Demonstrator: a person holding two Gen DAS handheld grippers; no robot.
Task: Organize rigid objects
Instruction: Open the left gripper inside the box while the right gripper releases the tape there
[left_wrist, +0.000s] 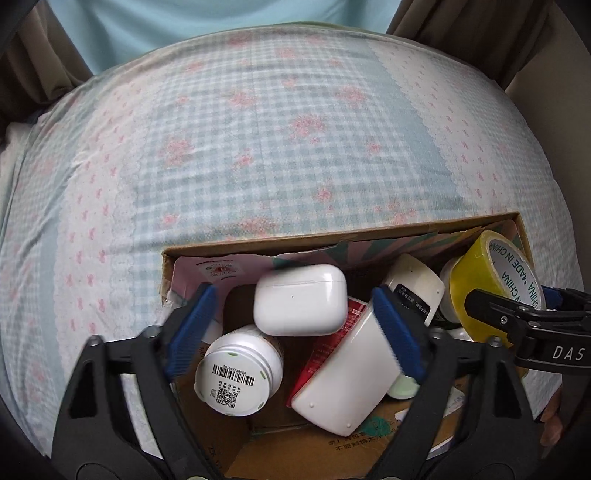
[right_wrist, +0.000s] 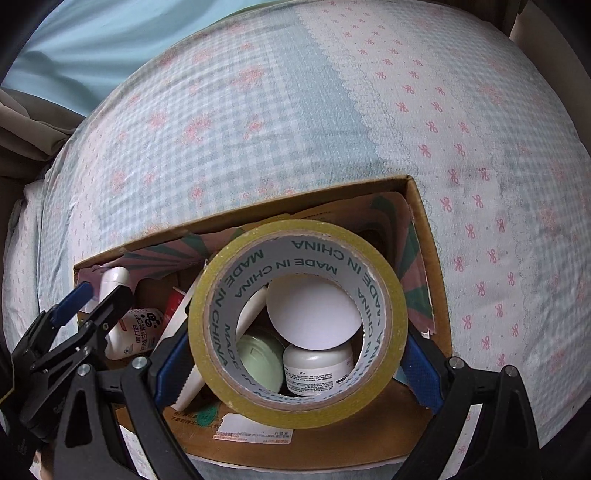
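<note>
**Hovering over a packed cardboard box**

Hanging above the cardboard box (left_wrist: 369, 230) on the checked, flower-printed bedspread (left_wrist: 258, 147), with the left gripper (left_wrist: 295, 325) spread wide and gripping nothing, its blue pads (left_wrist: 192, 328) flanking the white earbud case (left_wrist: 301, 301) from above. Pointing down and forward into the box's left half, over a white bottle (left_wrist: 238, 373) lying on its side with barcode base showing, a white rectangular case (left_wrist: 351, 373) and a red packet (left_wrist: 332, 343) beneath it.

Clamping the yellow tape roll (right_wrist: 297, 321) on edge between the right gripper (right_wrist: 295, 350) pads, one on each flank, above the box's right half. Showing through the roll's core: a round white lid (right_wrist: 314, 314), a small white jar (right_wrist: 317, 371) and a pale green lid (right_wrist: 260, 360). Reaching in from the right side of the left wrist view, beside a white remote (left_wrist: 417, 288) leaning near the far wall.
</note>
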